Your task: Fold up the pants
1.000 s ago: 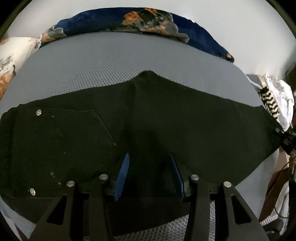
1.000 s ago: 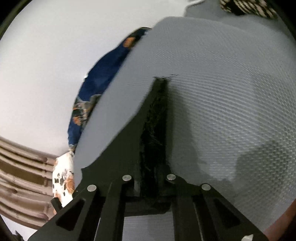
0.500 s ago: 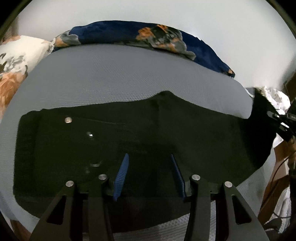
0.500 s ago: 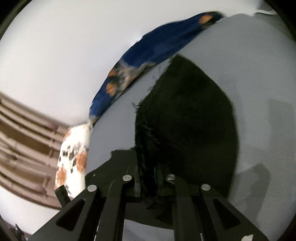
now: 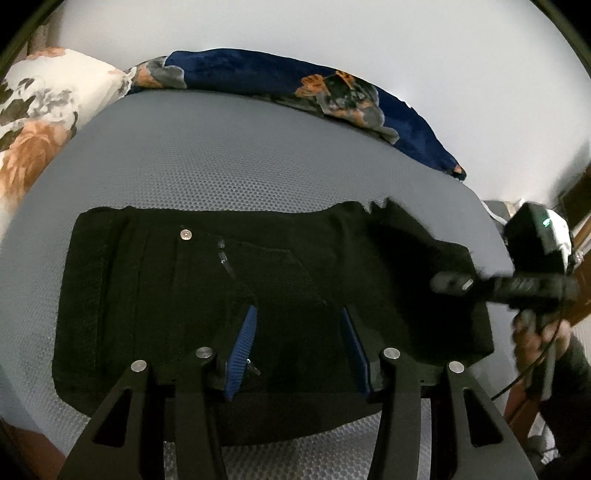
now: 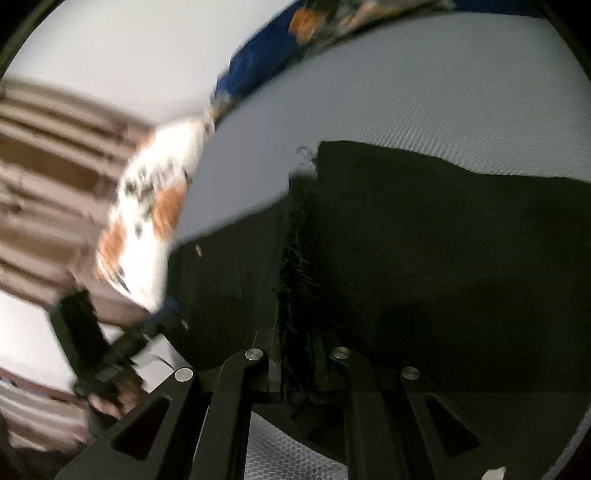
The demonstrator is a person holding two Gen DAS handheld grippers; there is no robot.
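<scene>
Right gripper [image 6: 299, 365]: jaws pressed together, pinching the frayed hem of the black pants [image 5: 258, 295], fringe running straight up between the fingers toward 12 o'clock in the right wrist view. Left gripper [image 5: 299, 347]: blue-padded jaws spread, nothing between them, hovering over the garment's near middle with no visible contact.

Seen from the left wrist: pants lying flat just ahead of the spread jaws, filling the view from 9 to 3 o'clock. Long axis across the frame, waistband end with its metal button [image 5: 185, 234] toward 10 o'clock, pocket seam near centre. Leg end doubled over at 2 o'clock, ragged hem edge uppermost, right gripper [image 5: 491, 286] blurred at 3 o'clock above that folded layer, held by a hand [image 5: 535, 332] at the frame's edge.

Likely step: carrying the hem across toward the waistband. Right hand clearly the one doing the fold, already on the cloth; left nearer the waist end, free to pin or smooth. Coming move judged to turn on hem travelling along the long axis, from 3 toward 9 o'clock.

Beneath: grey honeycomb-textured mattress [image 5: 221, 162]. Beyond it at 12 o'clock a navy floral blanket [image 5: 295, 81], a white floral pillow [image 5: 40, 103] at 10 o'clock, plain pale wall [image 5: 332, 29] behind
</scene>
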